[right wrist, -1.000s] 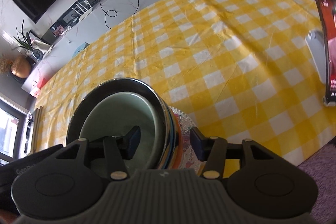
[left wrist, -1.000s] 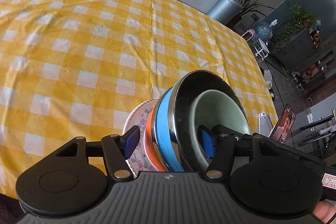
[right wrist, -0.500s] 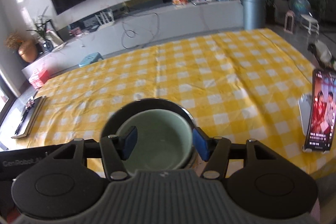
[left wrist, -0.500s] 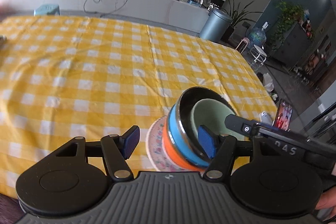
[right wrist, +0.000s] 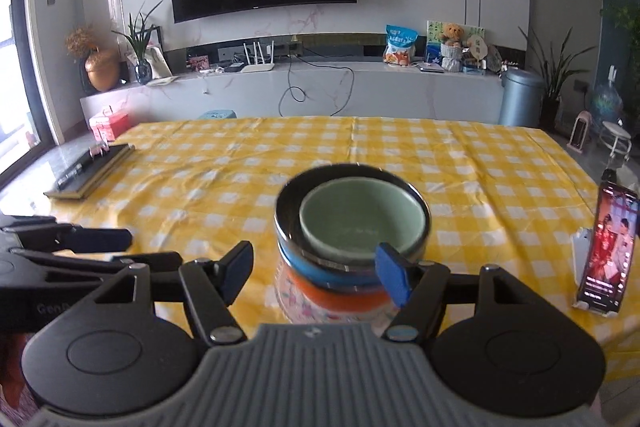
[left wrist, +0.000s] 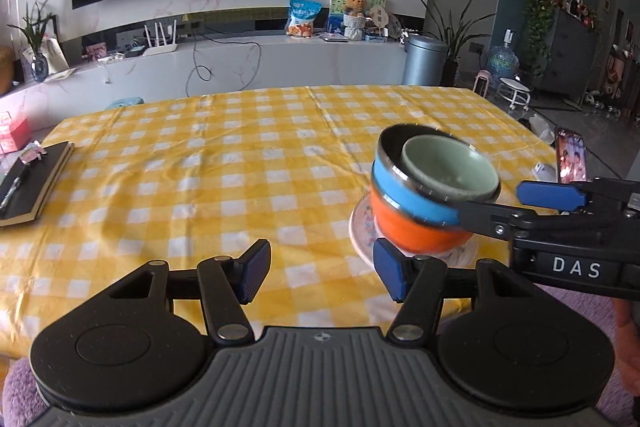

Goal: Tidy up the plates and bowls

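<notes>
On the yellow-checked bench [right wrist: 460,155], the nested stack of bowls on a floral plate [right wrist: 352,247], lower centre of frame, has been released and left standing, both the left gripper [left wrist: 320,267] and the right gripper [right wrist: 316,275] drawn back with fingers apart and empty, the right's just widened.

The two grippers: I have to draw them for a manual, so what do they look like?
Both match: the left gripper and the right gripper have a grey ribbed body, two round black discs, black linkage arms with silver pivot pins, and blue ribbed pads. In the left view the right one's side reads "DAS" in white. No cables or sleeves show.
</notes>
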`<state>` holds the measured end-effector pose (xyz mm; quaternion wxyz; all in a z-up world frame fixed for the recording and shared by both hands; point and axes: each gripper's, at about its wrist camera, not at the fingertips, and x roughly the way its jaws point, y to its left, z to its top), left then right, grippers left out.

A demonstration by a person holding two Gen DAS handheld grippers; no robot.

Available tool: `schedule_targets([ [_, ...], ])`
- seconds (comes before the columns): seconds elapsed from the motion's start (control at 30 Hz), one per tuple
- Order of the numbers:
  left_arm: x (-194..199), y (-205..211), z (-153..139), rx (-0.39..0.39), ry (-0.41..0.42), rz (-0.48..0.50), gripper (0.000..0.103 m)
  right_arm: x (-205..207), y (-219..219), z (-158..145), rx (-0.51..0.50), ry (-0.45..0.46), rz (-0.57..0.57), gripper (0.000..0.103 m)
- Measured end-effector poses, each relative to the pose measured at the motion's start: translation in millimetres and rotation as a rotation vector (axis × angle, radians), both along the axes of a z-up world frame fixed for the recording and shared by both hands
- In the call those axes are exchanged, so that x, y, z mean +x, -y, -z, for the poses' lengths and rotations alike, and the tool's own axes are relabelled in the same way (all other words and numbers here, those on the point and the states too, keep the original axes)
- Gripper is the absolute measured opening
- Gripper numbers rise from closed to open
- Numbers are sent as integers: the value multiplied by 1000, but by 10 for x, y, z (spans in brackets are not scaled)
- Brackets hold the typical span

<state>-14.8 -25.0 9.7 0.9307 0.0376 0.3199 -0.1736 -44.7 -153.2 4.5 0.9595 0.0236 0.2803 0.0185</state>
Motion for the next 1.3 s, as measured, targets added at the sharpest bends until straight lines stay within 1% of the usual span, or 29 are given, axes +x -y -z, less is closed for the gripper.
schedule_targets([
  [0.07, -86, -38, 60, 6, 22, -3, 69, -76, -11, 96, -22, -4, 28, 67],
  [0.13, -135, -19, 93, 18, 44, -8, 69, -120, -14, 182, -21, -18, 56, 67],
  [0.2, -147, -28, 118, 17, 55, -18, 69, -163, -17, 239, -16, -13, 71, 67],
  [0.27, -166, -75, 155, -3, 43, -37, 70, -204, -30, 265, -30, -2, 82, 68],
  [0.3, -158, -83, 170, -6, 34, -44, 73, -213, -36, 277, -36, 1, 81, 69],
  [0.37, -177, -80, 212, 14, 27, -56, 77, -224, -63, 310, -40, -1, 78, 69],
  [0.43, -192, -69, 242, 35, 32, -59, 78, -222, -89, 361, -44, -8, 73, 69],
  [0.47, -202, -68, 261, 40, 30, -61, 81, -218, -99, 377, -48, -9, 71, 69],
  [0.5, -194, -67, 281, 42, 22, -60, 83, -236, -102, 397, -51, -8, 68, 69],
  [0.57, -171, -65, 307, 40, 4, -58, 83, -242, -107, 423, -54, -7, 59, 71],
  [0.67, -136, -57, 363, 62, -21, -77, 87, -236, -114, 470, -57, -21, 46, 73],
  [0.77, -111, -61, 421, 77, -55, -86, 87, -221, -115, 524, -57, -47, 40, 73],
  [0.87, -104, -66, 452, 88, -73, -93, 87, -212, -98, 548, -50, -62, 41, 74],
  [1.3, -149, -43, 443, 106, -73, -97, 88, -243, -103, 540, -53, -52, 40, 77],
])
